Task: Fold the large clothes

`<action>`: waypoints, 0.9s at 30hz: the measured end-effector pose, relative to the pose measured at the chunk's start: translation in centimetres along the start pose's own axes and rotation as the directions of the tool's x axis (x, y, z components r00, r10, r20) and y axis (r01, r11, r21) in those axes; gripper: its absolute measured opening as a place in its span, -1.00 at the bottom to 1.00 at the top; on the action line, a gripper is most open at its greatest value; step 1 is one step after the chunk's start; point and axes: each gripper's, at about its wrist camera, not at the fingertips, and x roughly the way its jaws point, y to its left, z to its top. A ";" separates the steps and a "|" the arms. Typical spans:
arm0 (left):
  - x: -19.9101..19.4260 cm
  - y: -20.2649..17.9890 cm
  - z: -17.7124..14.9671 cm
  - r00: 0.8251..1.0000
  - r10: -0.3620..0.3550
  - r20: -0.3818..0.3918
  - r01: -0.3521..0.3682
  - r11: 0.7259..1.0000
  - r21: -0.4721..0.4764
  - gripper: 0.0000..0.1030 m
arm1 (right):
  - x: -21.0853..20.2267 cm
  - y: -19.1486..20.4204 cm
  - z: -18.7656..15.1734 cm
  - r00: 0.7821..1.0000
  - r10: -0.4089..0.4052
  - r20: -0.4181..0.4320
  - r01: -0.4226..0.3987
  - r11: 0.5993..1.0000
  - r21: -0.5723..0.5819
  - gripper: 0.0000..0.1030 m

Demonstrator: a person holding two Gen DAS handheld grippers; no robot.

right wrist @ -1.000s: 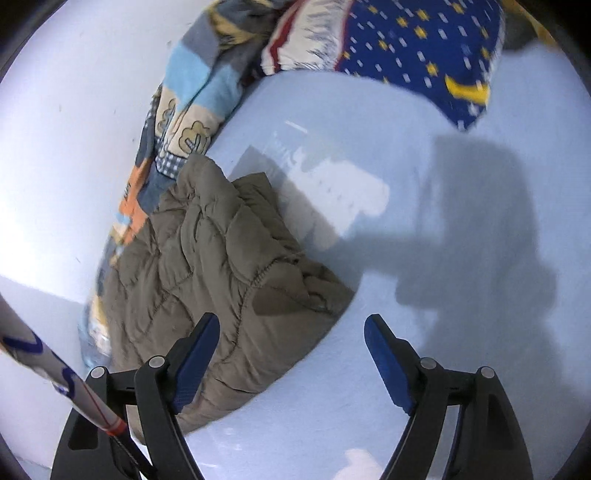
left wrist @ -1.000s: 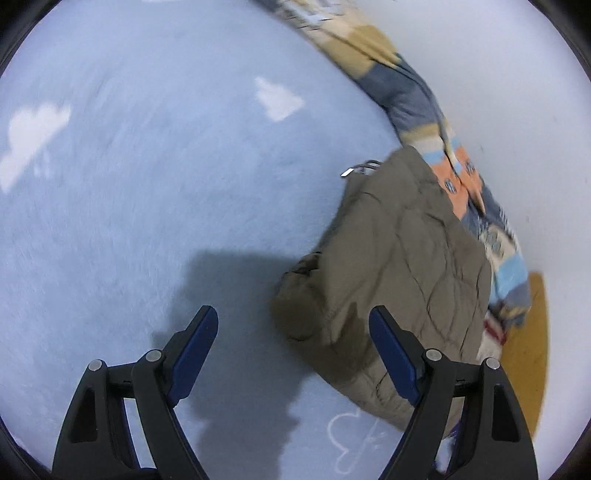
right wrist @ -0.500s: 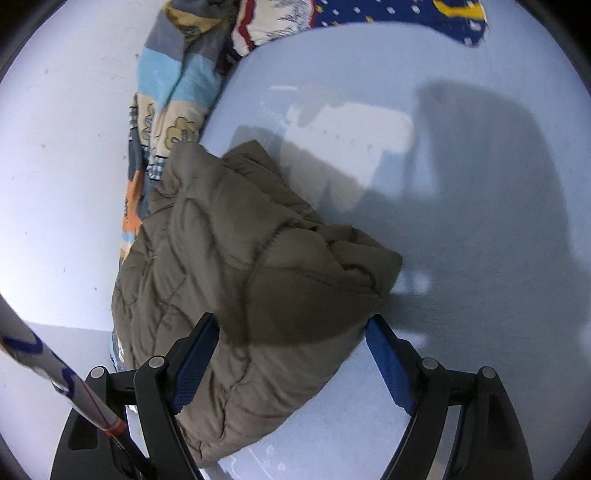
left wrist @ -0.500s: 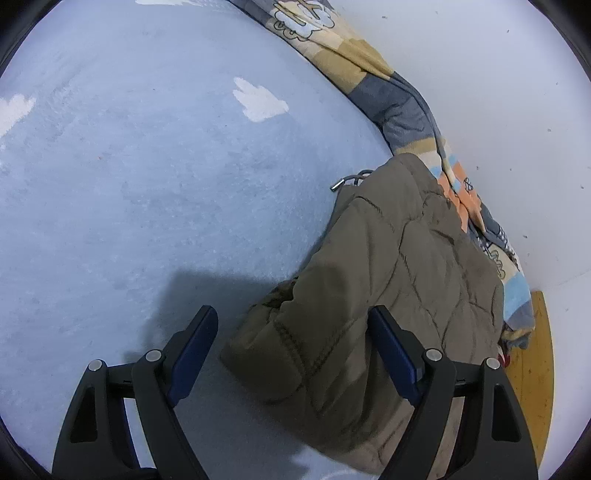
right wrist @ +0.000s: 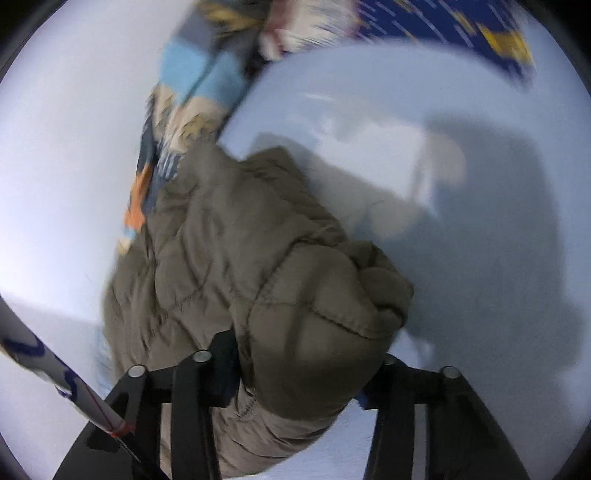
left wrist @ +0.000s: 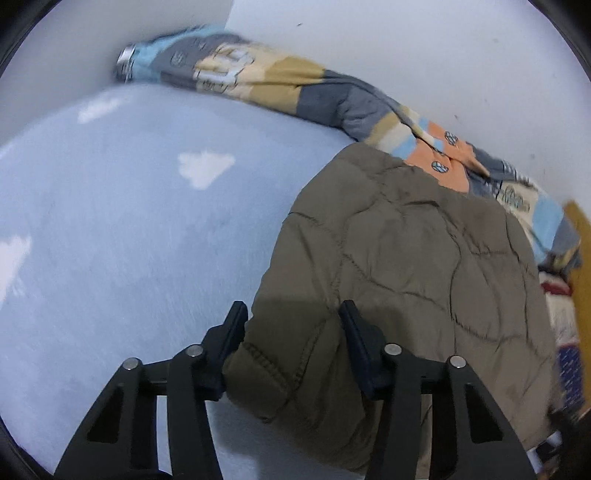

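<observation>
An olive quilted puffer jacket (left wrist: 399, 258) lies folded in a bundle on the light blue bed sheet (left wrist: 129, 229), against the wall. My left gripper (left wrist: 291, 332) is shut on the jacket's near stitched edge, with padding bulging between its fingers. In the right wrist view the jacket (right wrist: 229, 251) fills the lower middle. My right gripper (right wrist: 303, 365) is shut on a thick bunched corner of it; the padding hides both fingertips.
A patchwork blanket (left wrist: 280, 85) runs along the white wall behind the jacket and shows in the right wrist view (right wrist: 188, 96) too. A dark blue star-pattern pillow (right wrist: 461, 29) lies at the far right. A white strap (right wrist: 55, 373) crosses the lower left.
Both grippers have moved in onto the jacket and closed from wide open onto its near edge and corner. The views are now blurred with motion.
</observation>
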 end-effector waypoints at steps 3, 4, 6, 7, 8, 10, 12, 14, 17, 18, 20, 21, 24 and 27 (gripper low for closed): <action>-0.5 -0.4 0.2 1.000 0.009 0.016 -0.009 1.000 0.028 -0.08 | -0.6 2.1 -0.2 0.997 -0.073 0.032 0.076 0.988 -0.134 -0.15; -0.9 -0.6 0.2 1.000 0.013 0.027 -0.014 0.999 0.045 -0.09 | -0.7 2.7 -0.3 0.995 -0.094 0.046 0.101 0.979 -0.175 -0.16; -1.5 -1.1 0.3 0.998 0.020 0.054 -0.025 0.996 0.083 -0.10 | -1.0 3.7 -0.6 0.989 -0.128 0.068 0.141 0.959 -0.248 -0.17; -1.9 -1.2 0.3 0.998 0.018 0.065 -0.025 0.995 0.095 -0.11 | -1.2 4.1 -0.8 0.987 -0.137 0.082 0.155 0.948 -0.277 -0.18; -2.2 -1.4 0.5 0.997 0.013 0.074 -0.021 0.994 0.103 -0.12 | -1.4 4.7 -0.9 0.984 -0.149 0.098 0.173 0.935 -0.311 -0.18; -2.9 -1.3 0.7 0.996 -0.003 0.086 -0.006 0.995 0.104 -0.13 | -1.8 5.6 -1.3 0.978 -0.162 0.129 0.199 0.908 -0.369 -0.20; -3.6 -1.5 1.1 0.994 -0.010 0.111 -0.002 0.994 0.109 -0.17 | -2.3 6.3 -1.5 0.974 -0.167 0.152 0.216 0.888 -0.406 -0.22; -4.5 -1.7 1.5 0.990 -0.018 0.139 0.001 0.993 0.121 -0.23 | -2.8 6.9 -1.8 0.971 -0.166 0.172 0.226 0.872 -0.435 -0.23; -6.1 -2.4 2.0 0.982 -0.062 0.177 0.033 0.986 0.161 -0.30 | -3.4 7.9 -2.0 0.968 -0.157 0.196 0.233 0.852 -0.468 -0.25; -6.4 -2.6 2.1 0.983 -0.070 0.171 0.040 0.984 0.172 -0.30 | -3.6 8.3 -2.1 0.967 -0.153 0.204 0.236 0.843 -0.484 -0.26; -6.4 -2.3 2.3 0.986 -0.053 0.156 0.030 0.988 0.148 -0.29 | -4.1 8.8 -2.3 0.968 -0.140 0.208 0.228 0.837 -0.497 -0.26; -6.2 -1.8 2.4 0.988 -0.053 0.145 0.035 0.992 0.123 -0.26 | -4.1 8.9 -2.3 0.968 -0.140 0.206 0.227 0.839 -0.494 -0.26; -5.5 1.1 3.0 0.995 -0.083 0.054 0.085 0.996 -0.036 0.36 | -3.9 8.5 -2.3 0.969 -0.150 0.195 0.227 0.847 -0.480 -0.26; -4.9 4.5 2.7 0.995 -0.098 -0.002 0.095 0.974 -0.208 0.43 | -3.4 7.6 -1.9 0.975 -0.151 0.162 0.209 0.870 -0.447 -0.26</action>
